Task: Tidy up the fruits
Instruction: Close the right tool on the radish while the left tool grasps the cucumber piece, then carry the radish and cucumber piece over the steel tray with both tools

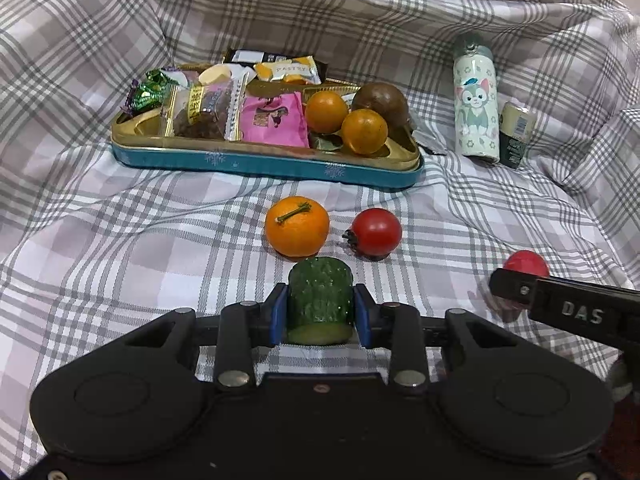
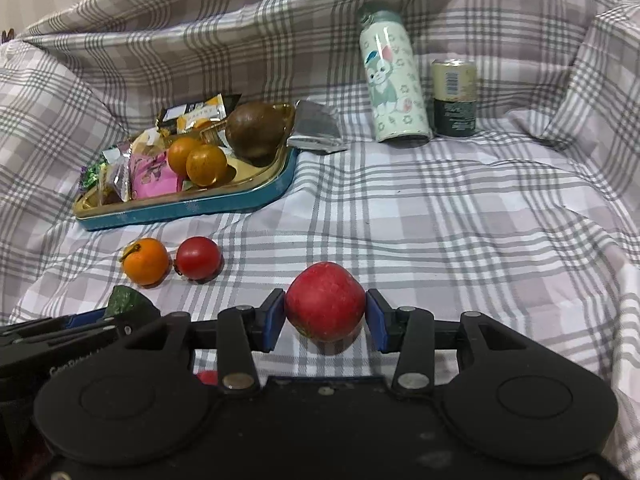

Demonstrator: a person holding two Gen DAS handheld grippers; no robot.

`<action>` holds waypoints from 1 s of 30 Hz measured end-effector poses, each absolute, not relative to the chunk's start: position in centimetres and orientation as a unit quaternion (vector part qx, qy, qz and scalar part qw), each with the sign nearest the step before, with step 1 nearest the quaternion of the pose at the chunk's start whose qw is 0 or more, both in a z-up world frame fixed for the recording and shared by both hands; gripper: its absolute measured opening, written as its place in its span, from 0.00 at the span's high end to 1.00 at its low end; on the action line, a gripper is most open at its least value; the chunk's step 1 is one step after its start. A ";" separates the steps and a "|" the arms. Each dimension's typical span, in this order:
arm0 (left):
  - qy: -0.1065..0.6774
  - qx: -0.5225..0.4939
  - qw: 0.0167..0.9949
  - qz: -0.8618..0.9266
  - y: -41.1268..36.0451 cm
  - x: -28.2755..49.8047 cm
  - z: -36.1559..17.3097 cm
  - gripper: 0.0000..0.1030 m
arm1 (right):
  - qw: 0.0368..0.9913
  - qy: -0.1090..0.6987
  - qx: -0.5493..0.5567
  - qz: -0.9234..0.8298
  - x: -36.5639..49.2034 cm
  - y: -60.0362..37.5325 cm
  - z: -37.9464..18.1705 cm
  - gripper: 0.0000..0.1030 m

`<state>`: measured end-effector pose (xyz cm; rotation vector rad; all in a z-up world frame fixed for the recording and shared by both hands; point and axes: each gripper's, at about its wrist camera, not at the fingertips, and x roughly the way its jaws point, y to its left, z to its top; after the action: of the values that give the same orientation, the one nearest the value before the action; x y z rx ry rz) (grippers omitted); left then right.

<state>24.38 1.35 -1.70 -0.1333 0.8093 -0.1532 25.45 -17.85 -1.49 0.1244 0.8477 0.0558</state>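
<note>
Two tools, both full: my left tool (image 1: 320, 312) clamps a cucumber piece (image 1: 320, 300) between its blue pads, my right tool (image 2: 325, 316) pinches a red apple (image 2: 325, 300). Just ahead of the left tool lie a tangerine (image 1: 297, 226) and tomato (image 1: 377, 232) on the checked sheet (image 1: 120, 240); farther ahead sits the tray (image 1: 264, 162).

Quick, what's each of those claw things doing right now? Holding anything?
Left gripper: closed on the cucumber piece, blue pads on both its sides.
Right gripper: closed on the red apple, pads touching both sides.
</note>
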 end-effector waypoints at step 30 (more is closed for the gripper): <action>0.371 -0.024 0.924 -0.094 3.0 9.1 1.6 0.59 | 0.935 0.343 -0.010 0.091 5.5 -17.2 0.8 0.56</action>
<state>9.06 3.04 1.62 -0.0496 0.7605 -0.1935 5.50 -17.21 0.76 -0.0206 0.7016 0.1868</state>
